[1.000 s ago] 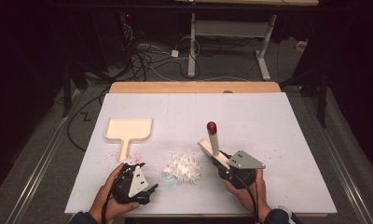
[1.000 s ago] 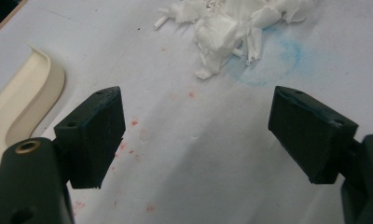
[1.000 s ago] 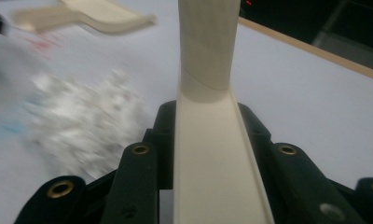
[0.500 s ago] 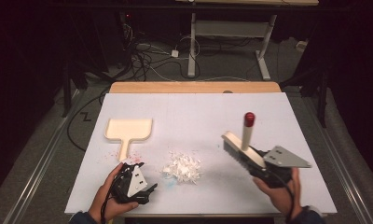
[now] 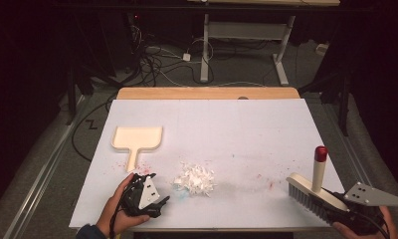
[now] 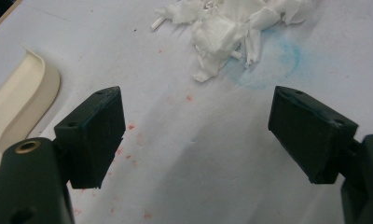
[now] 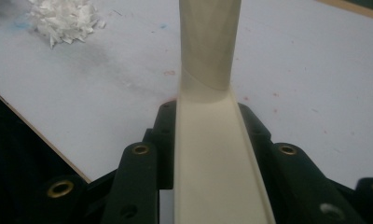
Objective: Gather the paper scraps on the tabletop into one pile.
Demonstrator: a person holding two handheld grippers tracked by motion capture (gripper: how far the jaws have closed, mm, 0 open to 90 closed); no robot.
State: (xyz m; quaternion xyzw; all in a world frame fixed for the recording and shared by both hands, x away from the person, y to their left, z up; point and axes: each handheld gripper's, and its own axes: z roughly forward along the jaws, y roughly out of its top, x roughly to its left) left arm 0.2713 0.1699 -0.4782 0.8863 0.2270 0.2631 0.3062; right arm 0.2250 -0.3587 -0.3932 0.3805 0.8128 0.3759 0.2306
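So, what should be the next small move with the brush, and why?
Probably bring the brush down onto the table beside the heap of paper shreds and sweep them toward the dustpan. The right tool is shut on the brush, held near the table's right edge, well apart from the shreds. The left tool is open and holds nothing.

The high view looks forward and down from above the near edge, taking in the whole white tabletop (image 5: pixel 247 129) and the floor beyond. The left gripper view sits low and close over the tabletop's near left part, facing the paper scraps (image 6: pixel 231 23). The right gripper view looks from the near right corner along its jaws toward the same paper scraps, also seen from above.
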